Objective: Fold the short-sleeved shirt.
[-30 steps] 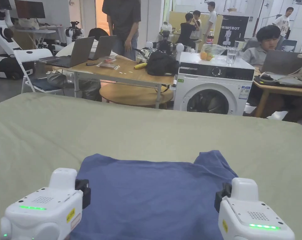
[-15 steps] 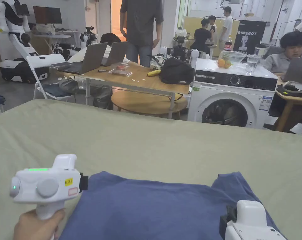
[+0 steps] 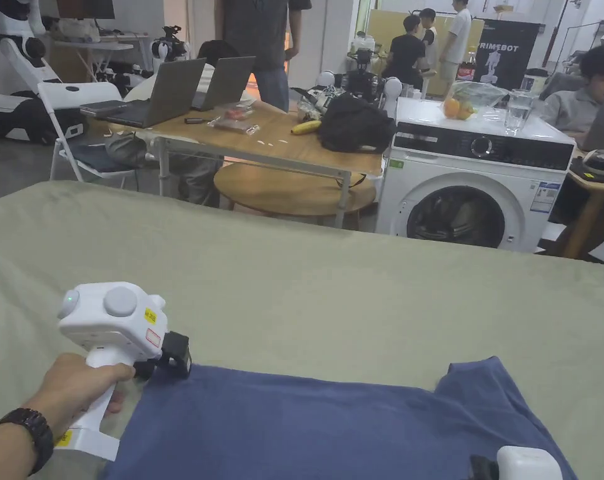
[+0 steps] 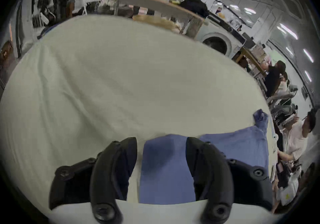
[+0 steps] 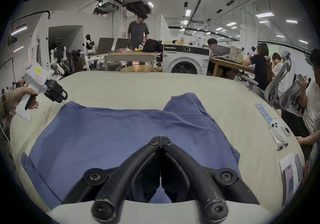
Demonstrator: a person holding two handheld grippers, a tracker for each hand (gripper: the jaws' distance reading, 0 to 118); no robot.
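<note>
The blue shirt [image 3: 332, 425] lies flat on the green-covered bed [image 3: 307, 287], down by the near edge, its long axis running left to right along that edge and one short sleeve [image 3: 482, 381] pointing toward the far right. In the head view the left tongs [image 3: 177, 357] sit right at the shirt's far left corner, gripped in the person's left hand [image 3: 75, 387], and in the left gripper view the left tongs [image 4: 161, 142] are spread wide, with blue cloth showing between the jaws and neither jaw pressing on it. A second ago these tongs were low at the near edge with the white body facing the camera; now they have swung forward and turned sideways over that corner. The right tongs [image 5: 160, 138] are pressed together tip to tip above the shirt's near part; whether any cloth is pinched cannot be told. In the head view just the top of the right tongs [image 3: 526, 464] peeks in at the bottom, lower than before. Beyond the far edge stand a washing machine [image 3: 469, 181] and a wooden table [image 3: 257, 147], and a dark banner [image 3: 506, 59] reads "RIMEBOT", its first letter cut off.
</note>
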